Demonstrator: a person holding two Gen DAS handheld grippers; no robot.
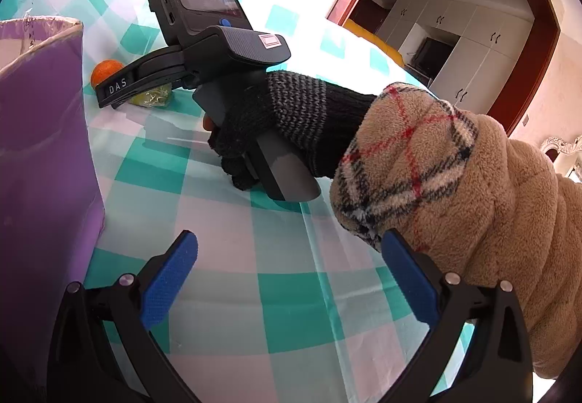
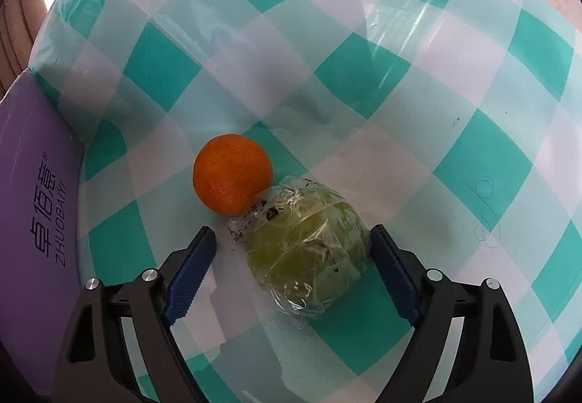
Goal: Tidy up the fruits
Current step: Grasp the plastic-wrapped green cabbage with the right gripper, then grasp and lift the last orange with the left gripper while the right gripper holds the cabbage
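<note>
We are straddling the plastic-wrapped green fruit (image 2: 307, 250) with the right gripper (image 2: 293, 272): jaws spread, one pad touching its right flank, the other well short of the left. It is lying on the checked tablecloth (image 2: 363, 75), touching the orange (image 2: 232, 179), with the purple box (image 2: 32, 221) nearby. We are judging the crinkled film slippery and the fruit firm, so we are aiming for its widest middle. The left gripper (image 1: 287, 283) is hanging wide open, empty.
</note>
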